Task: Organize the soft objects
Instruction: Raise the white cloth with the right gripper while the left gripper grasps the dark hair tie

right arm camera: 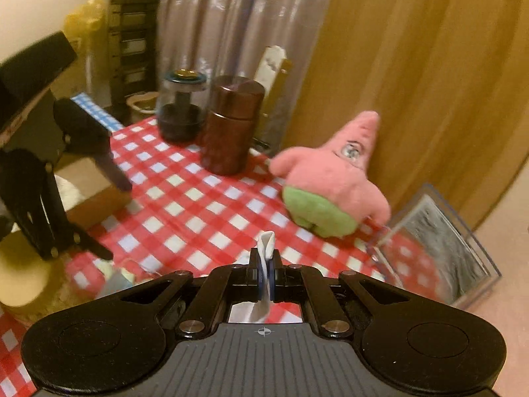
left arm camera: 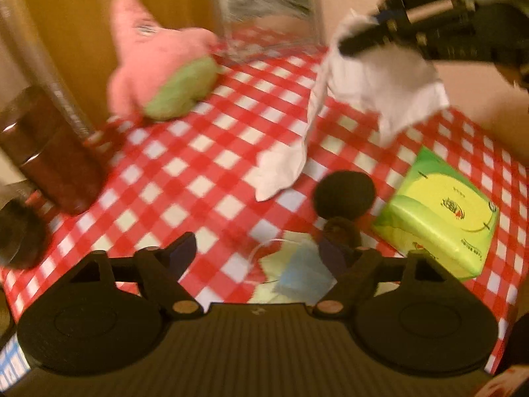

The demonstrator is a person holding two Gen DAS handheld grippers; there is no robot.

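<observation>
A pink and green star plush (left arm camera: 158, 66) lies at the back of the red checked table (left arm camera: 198, 152), next to a clear plastic box (left arm camera: 267, 13); it also shows in the right wrist view (right arm camera: 330, 178). My right gripper (left arm camera: 360, 38) is shut on a white cloth (left arm camera: 377, 82) and holds it above the table, one corner trailing down to the tablecloth. In its own view the cloth (right arm camera: 266, 244) sticks up between the shut pads. My left gripper (left arm camera: 261, 251) is open and empty above a blue face mask (left arm camera: 297, 271) and a black round object (left arm camera: 344, 195).
A green tissue pack (left arm camera: 439, 211) lies at the right. A brown canister (right arm camera: 231, 122) and a dark glass jar (right arm camera: 182, 109) stand at the far left of the table. The clear box (right arm camera: 436, 244) sits by the table's back corner. A wooden panel and curtain lie behind.
</observation>
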